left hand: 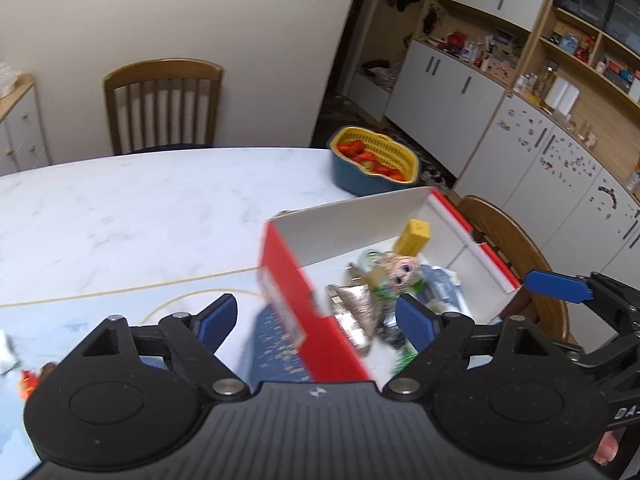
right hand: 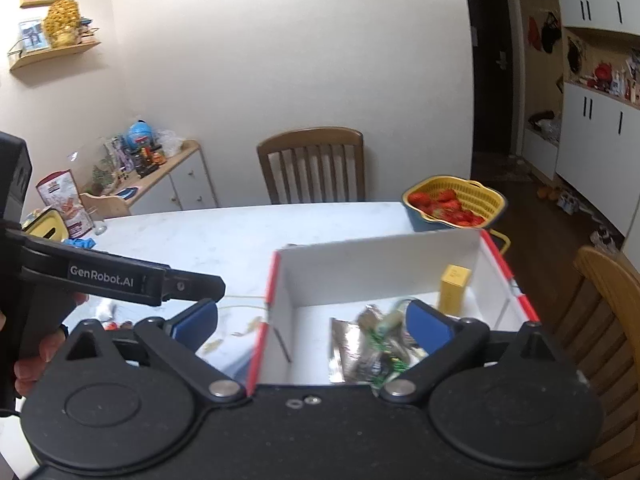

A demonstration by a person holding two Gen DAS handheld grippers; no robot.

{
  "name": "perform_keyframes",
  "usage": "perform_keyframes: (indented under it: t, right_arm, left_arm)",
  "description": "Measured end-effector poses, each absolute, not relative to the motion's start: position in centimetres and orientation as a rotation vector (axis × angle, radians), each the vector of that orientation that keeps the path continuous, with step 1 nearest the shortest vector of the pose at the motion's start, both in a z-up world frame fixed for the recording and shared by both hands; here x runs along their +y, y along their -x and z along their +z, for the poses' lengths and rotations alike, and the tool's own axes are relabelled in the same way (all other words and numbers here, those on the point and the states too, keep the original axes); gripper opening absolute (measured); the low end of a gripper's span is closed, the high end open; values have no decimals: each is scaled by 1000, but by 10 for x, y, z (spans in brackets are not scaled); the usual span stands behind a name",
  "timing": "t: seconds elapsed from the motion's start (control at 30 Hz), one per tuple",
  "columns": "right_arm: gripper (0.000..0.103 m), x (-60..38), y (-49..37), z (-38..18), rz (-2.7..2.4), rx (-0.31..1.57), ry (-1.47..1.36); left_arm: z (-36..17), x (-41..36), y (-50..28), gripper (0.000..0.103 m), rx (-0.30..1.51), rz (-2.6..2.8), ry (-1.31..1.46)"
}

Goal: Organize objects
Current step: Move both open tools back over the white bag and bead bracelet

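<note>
- Box (left hand: 320, 232): near end hidden under the left gripper (left hand: 316, 318) body; red side smeared, its label unreadable.
- Same box from the right wrist: near end cut by the right gripper (right hand: 316, 320) body.
- Pile in the box (right hand: 372, 348): blurred, partly behind a blue pad (right hand: 428, 328); only foil and green bits made out.
- Doll head (left hand: 404, 270): soft, body lost in the pile.
- Yellow carton (right hand: 454, 284): print too small to read.
- Red bits (left hand: 30, 380) at the left edge: cut off, not identifiable.
- Shelf clutter (left hand: 480, 48): too small to tell.
- Fingers (right hand: 32, 360): cut by the frame edge.
</note>
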State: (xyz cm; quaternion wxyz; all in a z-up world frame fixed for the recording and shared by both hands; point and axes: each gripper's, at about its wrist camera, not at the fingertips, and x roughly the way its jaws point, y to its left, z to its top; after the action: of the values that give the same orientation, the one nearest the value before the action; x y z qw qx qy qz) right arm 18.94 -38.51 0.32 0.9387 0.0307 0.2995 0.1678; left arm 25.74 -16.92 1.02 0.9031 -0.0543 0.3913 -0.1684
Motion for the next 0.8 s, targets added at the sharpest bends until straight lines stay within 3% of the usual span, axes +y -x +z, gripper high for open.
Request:
perform_keyframes:
  t: [0.23,0.4,0.8]
  right_arm:
    - [102,-335,-186,3,380,621,-49]
    - [102,-297,-186,1,403,632,-36]
    - [102,-208,-192,-13,462,674,-17]
  left_arm:
    - [2,-114,-250,88,843,-276,122]
    - [-4,-70,-244,103,823,-238,154]
    - [-14,26,-235,103,766,-152,150]
